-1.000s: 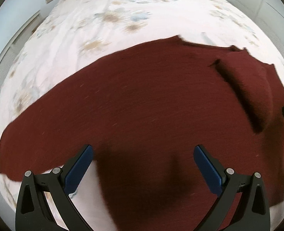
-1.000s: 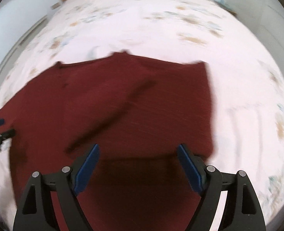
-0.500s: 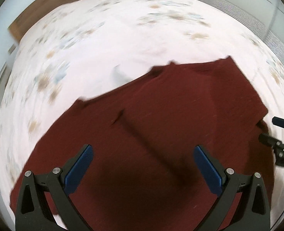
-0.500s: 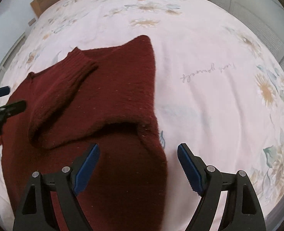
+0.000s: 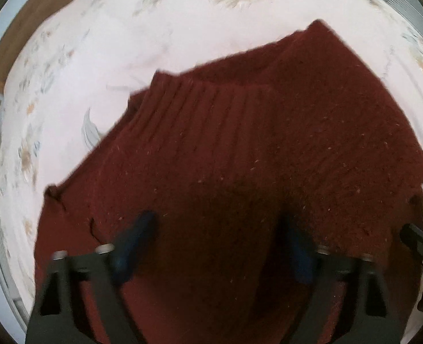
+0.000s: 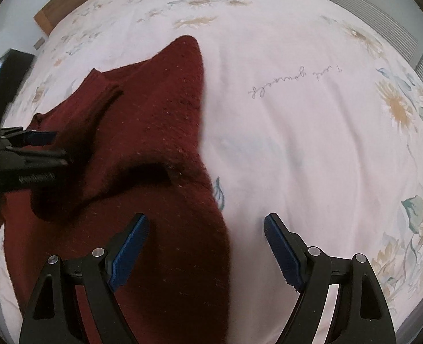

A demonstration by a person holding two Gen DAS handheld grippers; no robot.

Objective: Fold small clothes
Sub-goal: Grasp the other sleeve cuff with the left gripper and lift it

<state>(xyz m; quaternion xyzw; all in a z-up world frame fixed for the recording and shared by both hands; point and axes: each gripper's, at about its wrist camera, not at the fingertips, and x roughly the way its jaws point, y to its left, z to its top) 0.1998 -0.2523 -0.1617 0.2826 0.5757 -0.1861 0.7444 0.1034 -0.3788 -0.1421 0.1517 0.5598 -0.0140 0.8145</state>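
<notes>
Since a moment ago the left gripper (image 5: 217,246) has swung in over the sweater (image 5: 268,143) and dropped close to it, and its jaws are closing from wide, with dark knit under and between the blurred pads; whether they press on it yet I cannot tell. The right gripper (image 6: 205,246) has barely shifted and hangs with jaws wide and holding nothing, its left pad over the sweater's right edge, its right pad over bare bedspread (image 6: 311,143). The sweater lies on the near left part of the bed, a ribbed cuff (image 5: 200,97) folded across its body. From here the main risk, I judge, is a shallow pinch: thick loose knit can bunch, so the left jaws may catch only the top layer, or several at once, and drag the sleeve out of its fold. Closing so near the bedspread could also snag it with the sweater. A lift by the left alone would skew the garment and spoil the edges.
</notes>
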